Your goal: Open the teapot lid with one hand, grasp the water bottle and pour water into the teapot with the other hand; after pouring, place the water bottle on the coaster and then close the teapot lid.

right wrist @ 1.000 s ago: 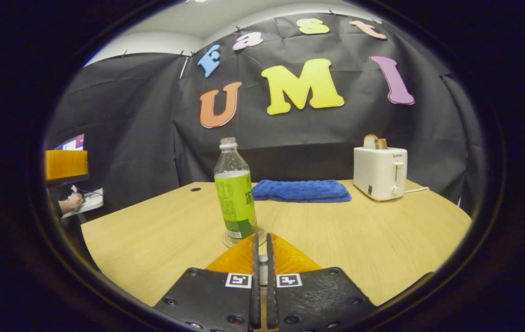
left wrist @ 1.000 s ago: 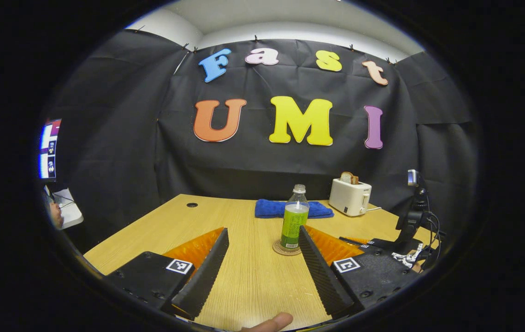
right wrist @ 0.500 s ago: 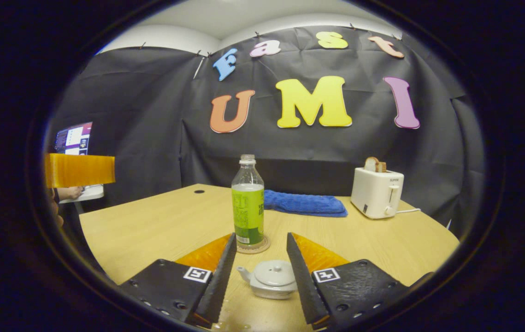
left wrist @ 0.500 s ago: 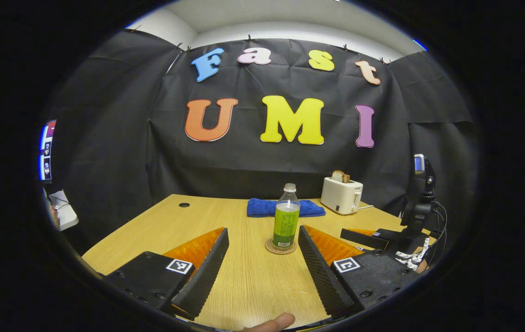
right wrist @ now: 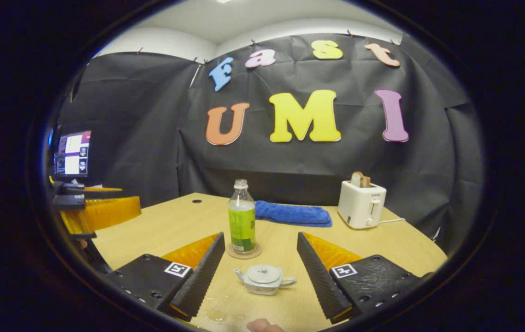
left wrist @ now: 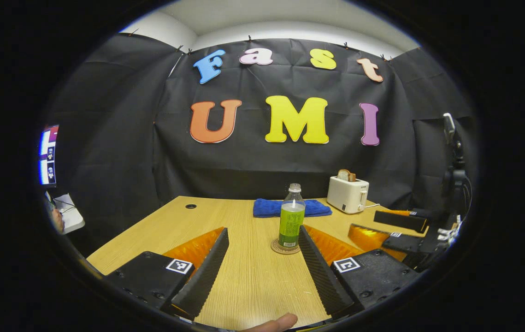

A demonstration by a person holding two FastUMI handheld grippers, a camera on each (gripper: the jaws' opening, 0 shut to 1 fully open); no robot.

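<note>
A squat, lidded ceramic teapot (right wrist: pixel 264 279) sits between the right gripper (right wrist: pixel 258 267)'s spread ridged fingers; the left gripper (left wrist: pixel 262 263) gapes toward the clear plastic water bottle (left wrist: pixel 291 221) on its round coaster (left wrist: pixel 285 247).

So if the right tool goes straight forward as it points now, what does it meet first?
Most likely the teapot, which sits between the open fingers of the right tool. The water bottle on its coaster stands farther back, slightly left; depth is uncertain.

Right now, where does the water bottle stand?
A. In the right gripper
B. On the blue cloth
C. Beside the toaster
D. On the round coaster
D: the bottle stands upright on the coaster, behind the teapot, with both grippers open and clear of it.
</note>
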